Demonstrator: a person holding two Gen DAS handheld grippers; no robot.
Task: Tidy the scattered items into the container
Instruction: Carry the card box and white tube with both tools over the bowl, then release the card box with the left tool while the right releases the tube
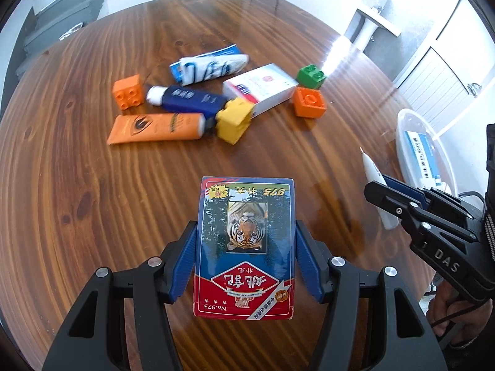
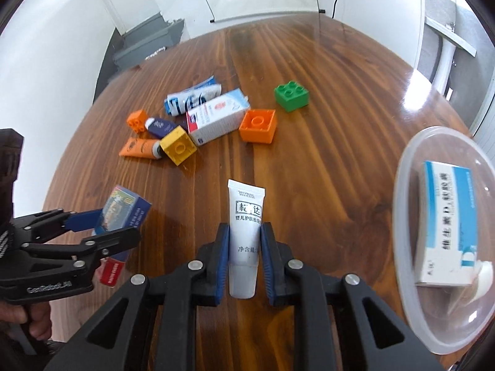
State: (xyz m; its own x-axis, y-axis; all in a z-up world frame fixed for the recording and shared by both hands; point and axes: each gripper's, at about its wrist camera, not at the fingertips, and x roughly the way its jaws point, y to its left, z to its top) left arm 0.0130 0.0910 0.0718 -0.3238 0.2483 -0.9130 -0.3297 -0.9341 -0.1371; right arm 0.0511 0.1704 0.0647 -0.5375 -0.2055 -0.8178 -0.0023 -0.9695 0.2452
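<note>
**Over the desk: both tongs loaded, clutter still spread out**

Above the wooden desk (image 1: 92, 185), the left tongs (image 1: 246, 256) clamp a deck of tiger-print playing cards (image 1: 246, 247) by its long sides, the blue pads pressing each edge. The right tongs (image 2: 246, 256) are clenched on a small white cream tube (image 2: 244, 238), its crimped end pointing away from the camera and its cap end toward it.

At the right edge of the desk sits the clear plastic container (image 2: 402, 216), already holding a blue-and-white medicine box (image 2: 448, 222) and something white beside it that is too blurred to name.

Farther back lies the remaining clutter, close together: an orange tube (image 1: 154, 128), a dark blue tube (image 1: 188, 100), a crumpled blue-and-white tube (image 1: 210, 68), a white carton with red print (image 1: 263, 88), a yellow brick (image 1: 233, 120) touching the carton's end, and two orange bricks, one (image 1: 128, 91) at the left and one (image 1: 309, 102) at the right. A green brick (image 1: 311, 75) stands just behind the right-hand orange one.
</note>
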